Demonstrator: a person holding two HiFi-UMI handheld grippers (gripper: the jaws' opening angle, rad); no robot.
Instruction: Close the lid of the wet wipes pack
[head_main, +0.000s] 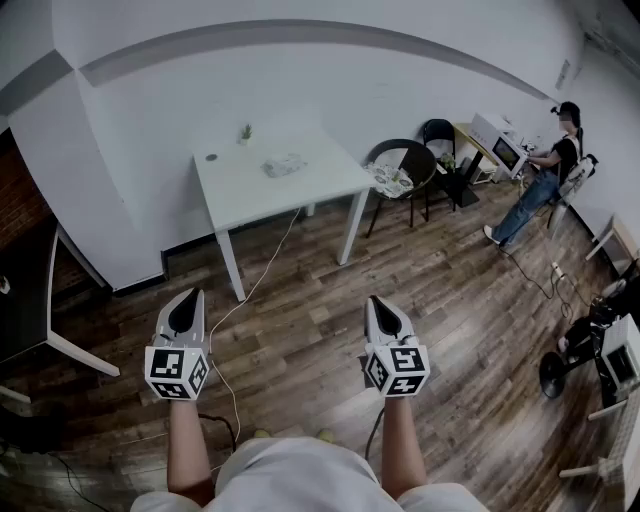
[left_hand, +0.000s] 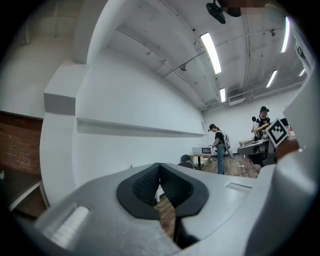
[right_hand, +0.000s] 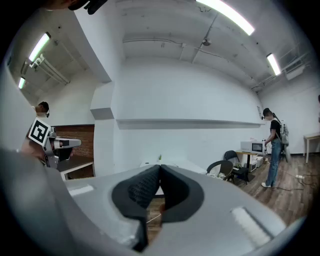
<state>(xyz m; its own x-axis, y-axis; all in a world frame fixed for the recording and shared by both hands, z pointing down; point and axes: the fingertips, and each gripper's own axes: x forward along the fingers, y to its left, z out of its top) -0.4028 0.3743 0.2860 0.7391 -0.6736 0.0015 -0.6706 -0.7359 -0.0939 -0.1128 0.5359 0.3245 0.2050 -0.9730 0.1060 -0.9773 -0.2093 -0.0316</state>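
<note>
The wet wipes pack (head_main: 284, 165) lies on the white table (head_main: 240, 190) far ahead, near a small potted plant (head_main: 245, 133). Whether its lid is up cannot be told at this distance. My left gripper (head_main: 186, 298) and right gripper (head_main: 380, 303) hang side by side over the wooden floor, well short of the table. Both are shut with nothing between the pads: the left gripper (left_hand: 159, 172) shows its tips meeting, and the right gripper (right_hand: 160, 172) likewise. Each points level toward the white wall.
A white cable (head_main: 262, 270) runs from the table across the floor. Black chairs (head_main: 405, 165) stand right of the table. A person (head_main: 545, 180) stands at a desk with a microwave (head_main: 497, 140) far right. A dark desk (head_main: 30, 290) sits at the left.
</note>
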